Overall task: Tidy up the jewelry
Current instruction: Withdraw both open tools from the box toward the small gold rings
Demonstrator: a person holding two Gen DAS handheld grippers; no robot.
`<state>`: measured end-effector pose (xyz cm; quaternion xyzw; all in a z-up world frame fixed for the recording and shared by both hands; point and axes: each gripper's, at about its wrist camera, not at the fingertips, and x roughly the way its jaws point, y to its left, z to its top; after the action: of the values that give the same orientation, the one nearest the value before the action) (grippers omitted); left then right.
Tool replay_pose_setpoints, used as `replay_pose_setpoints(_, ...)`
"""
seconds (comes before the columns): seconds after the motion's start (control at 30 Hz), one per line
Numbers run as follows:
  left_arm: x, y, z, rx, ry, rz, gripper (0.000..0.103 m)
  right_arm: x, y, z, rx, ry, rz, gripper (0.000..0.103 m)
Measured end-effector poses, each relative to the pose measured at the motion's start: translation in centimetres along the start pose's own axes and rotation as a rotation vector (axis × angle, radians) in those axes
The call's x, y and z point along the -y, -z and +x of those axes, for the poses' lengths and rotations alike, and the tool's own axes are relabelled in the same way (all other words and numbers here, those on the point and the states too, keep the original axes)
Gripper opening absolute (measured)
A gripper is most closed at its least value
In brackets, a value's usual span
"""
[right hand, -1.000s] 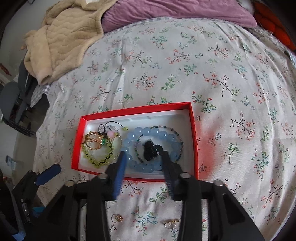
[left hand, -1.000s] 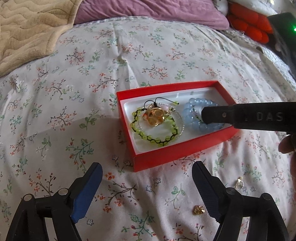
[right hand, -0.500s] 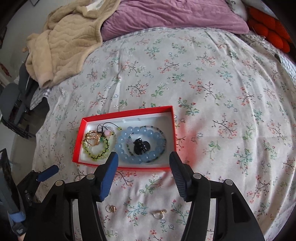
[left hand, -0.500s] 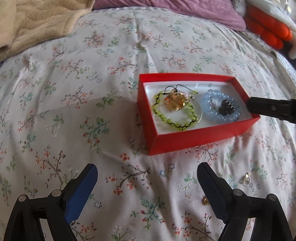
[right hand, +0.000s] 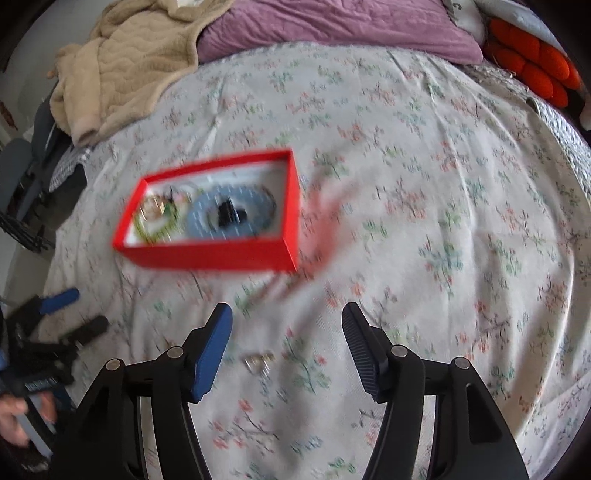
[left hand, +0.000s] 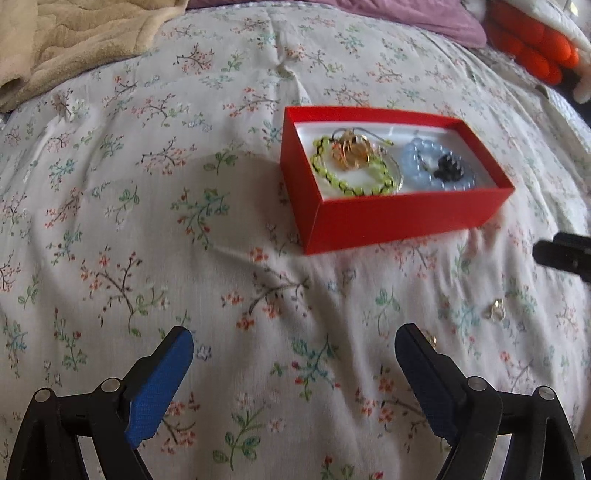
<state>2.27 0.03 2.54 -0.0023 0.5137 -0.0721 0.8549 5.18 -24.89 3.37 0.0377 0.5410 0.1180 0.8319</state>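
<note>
A red jewelry box (left hand: 399, 218) lies on the floral bedspread; it also shows blurred in the right wrist view (right hand: 210, 253). Inside lie a green beaded bracelet (left hand: 347, 182), a gold ring piece (left hand: 351, 151), a blue beaded bracelet (left hand: 417, 166) and a black item (left hand: 448, 168). Two small rings lie loose on the cover: a clear one (left hand: 496, 312) and a gold one (left hand: 430, 339); a ring (right hand: 258, 362) lies between the right gripper's fingers. My left gripper (left hand: 293, 356) is open and empty, short of the box. My right gripper (right hand: 288, 328) is open and empty, below the box.
A beige blanket (right hand: 125, 62) is bunched at the far left, a purple pillow (right hand: 332, 22) lies at the head of the bed, and an orange cushion (right hand: 535, 70) lies at the far right. The bed's left edge (right hand: 74, 206) drops to chairs and clutter.
My right gripper has pulled back out of the box, leaving the black item inside the blue bracelet, and opened wider. My left gripper has drawn back and shifted left.
</note>
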Motion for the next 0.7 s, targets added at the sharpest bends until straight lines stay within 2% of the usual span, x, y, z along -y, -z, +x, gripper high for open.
replay_pose_setpoints(0.2,0.1,1.0,0.1,-0.010,-0.006,0.022,0.092,0.9,3.2,1.0,-0.042,0.041,-0.045,0.065)
replay_pose_setpoints(0.53,1.0,3.4,0.9,-0.031,-0.006,0.080,0.092,0.5,6.2,2.0,-0.057,0.038,-0.129,0.065)
replay_pose_setpoints(0.7,1.0,4.5,0.9,-0.025,-0.003,0.098,0.092,-1.1,7.5,2.6,-0.015,0.077,-0.233,0.079)
